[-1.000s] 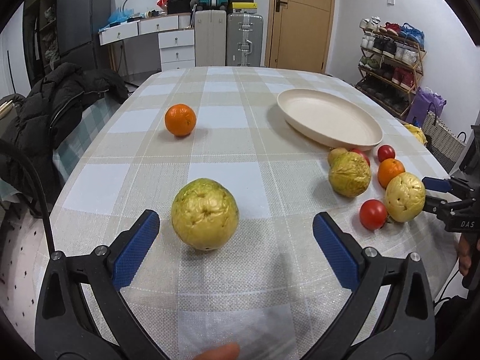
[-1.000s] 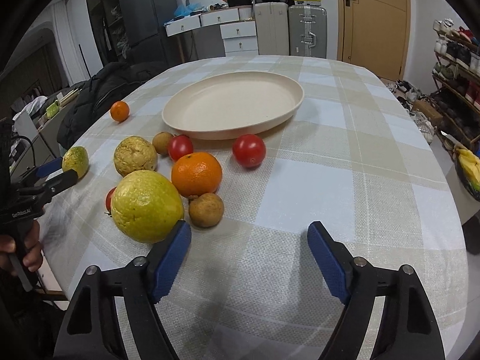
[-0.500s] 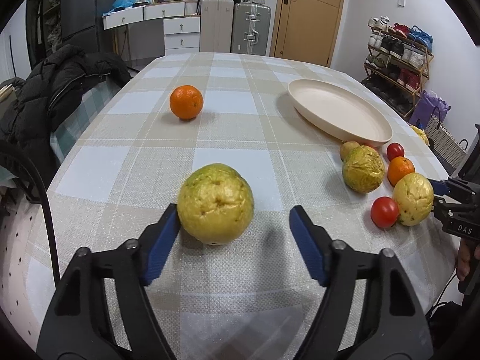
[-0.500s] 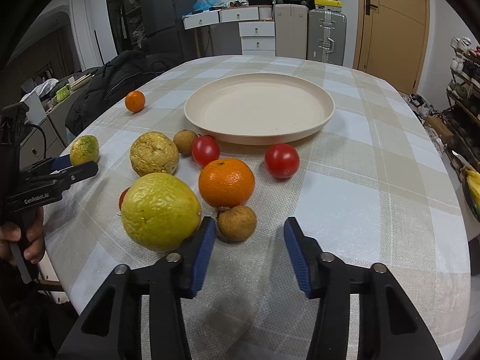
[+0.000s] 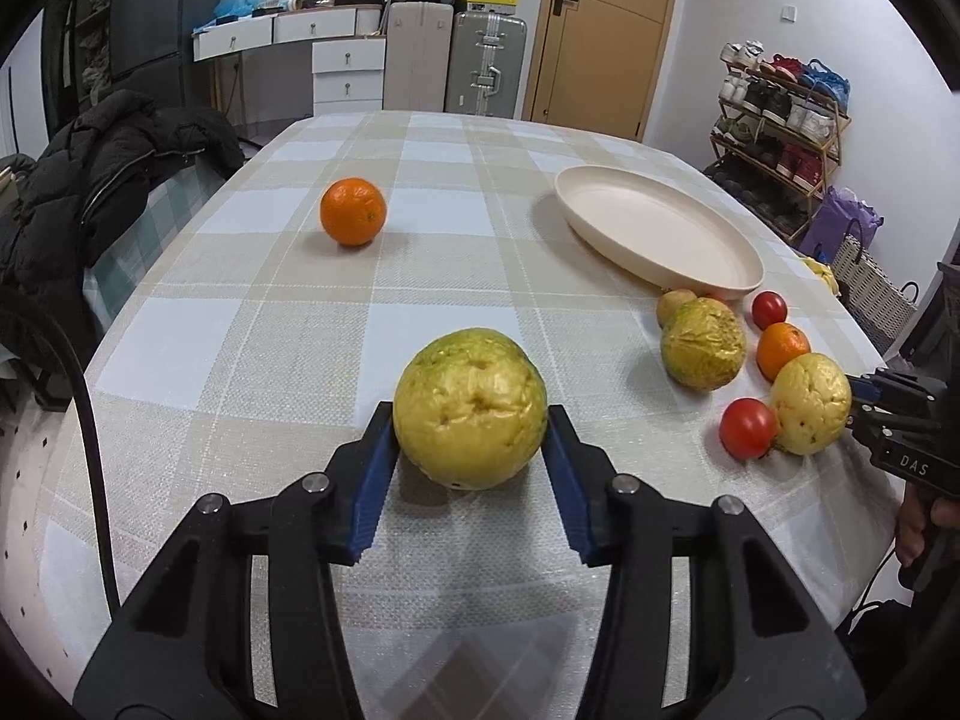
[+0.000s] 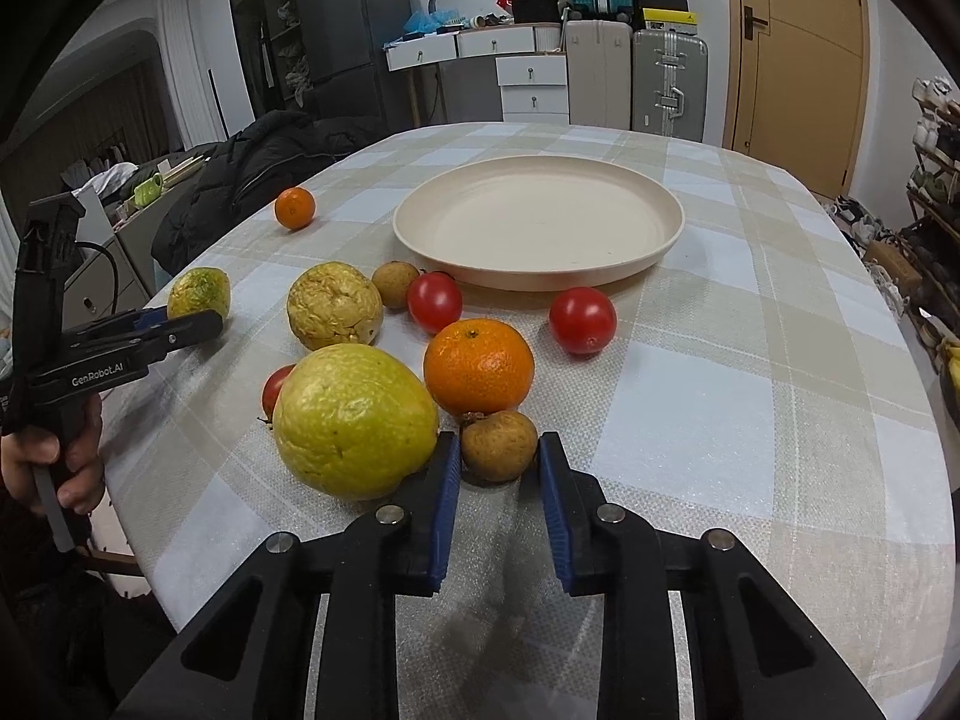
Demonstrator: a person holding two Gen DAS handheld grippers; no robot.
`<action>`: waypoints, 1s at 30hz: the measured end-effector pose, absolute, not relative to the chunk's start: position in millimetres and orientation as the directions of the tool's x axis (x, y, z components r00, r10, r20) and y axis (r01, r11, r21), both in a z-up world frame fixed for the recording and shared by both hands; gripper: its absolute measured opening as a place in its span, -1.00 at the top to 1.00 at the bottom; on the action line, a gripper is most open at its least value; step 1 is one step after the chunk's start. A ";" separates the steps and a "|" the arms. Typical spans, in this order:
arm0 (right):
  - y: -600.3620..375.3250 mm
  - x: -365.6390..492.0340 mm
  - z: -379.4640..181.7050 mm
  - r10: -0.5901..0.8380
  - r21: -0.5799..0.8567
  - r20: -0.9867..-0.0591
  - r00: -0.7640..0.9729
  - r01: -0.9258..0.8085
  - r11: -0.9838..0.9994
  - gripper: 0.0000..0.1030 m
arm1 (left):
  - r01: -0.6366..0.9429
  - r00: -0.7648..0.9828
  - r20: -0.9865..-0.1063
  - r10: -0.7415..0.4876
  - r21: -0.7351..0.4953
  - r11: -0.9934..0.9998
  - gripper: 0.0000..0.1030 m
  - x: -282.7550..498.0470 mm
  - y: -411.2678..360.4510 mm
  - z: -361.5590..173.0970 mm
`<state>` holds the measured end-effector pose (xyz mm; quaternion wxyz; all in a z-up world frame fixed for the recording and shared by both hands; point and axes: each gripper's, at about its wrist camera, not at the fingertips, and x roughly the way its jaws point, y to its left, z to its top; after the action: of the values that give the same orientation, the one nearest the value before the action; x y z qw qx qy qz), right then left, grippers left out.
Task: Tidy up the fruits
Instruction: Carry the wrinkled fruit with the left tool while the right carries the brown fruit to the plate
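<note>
Counter (image 6: 750,360): oval, covered by a beige and white checked cloth.
Plate (image 6: 540,222): cream, round, toward the far side.
Lone orange (image 5: 352,211): by itself, well apart from the plate.
Green-yellow fruit (image 5: 471,408): near the front edge, apart from the cluster.
Cluster in front of the plate: large yellow fruit (image 6: 354,420), wrinkled yellow fruit (image 6: 334,305), second orange (image 6: 478,366), three tomatoes (image 6: 582,320), two small brown fruits (image 6: 498,444), mostly touching or just beside one another.
</note>
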<state>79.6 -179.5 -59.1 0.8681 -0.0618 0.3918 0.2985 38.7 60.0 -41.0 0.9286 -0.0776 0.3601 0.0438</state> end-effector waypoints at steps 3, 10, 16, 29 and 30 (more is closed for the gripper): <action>-183.0 80.5 -58.2 0.473 0.136 -0.711 0.520 -0.559 0.818 0.48 | -0.114 0.757 -0.653 0.012 -0.114 0.987 0.12 36.2 54.3 -34.3; -195.6 81.2 -48.1 0.494 0.164 -0.668 0.557 -0.538 0.827 0.48 | -0.064 0.783 -0.622 -0.014 -0.103 0.993 0.12 38.0 35.1 -21.3; -199.8 81.9 -37.5 0.505 0.175 -0.637 0.583 -0.528 0.831 0.48 | -0.025 0.799 -0.600 -0.037 -0.094 0.995 0.12 45.7 19.8 -11.9; -194.1 92.4 -16.4 0.522 0.171 -0.597 0.609 -0.539 0.825 0.48 | 0.028 0.827 -0.558 -0.077 -0.095 0.995 0.12 72.4 -1.2 5.5; -193.2 93.6 -14.8 0.524 0.171 -0.595 0.610 -0.541 0.824 0.48 | 0.031 0.829 -0.553 -0.080 -0.098 0.995 0.12 74.4 -2.4 7.1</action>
<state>93.6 -193.2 -14.8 0.8971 -0.0131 0.3271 0.2967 74.4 -2.4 7.1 0.9554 -0.0423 0.2908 -0.0289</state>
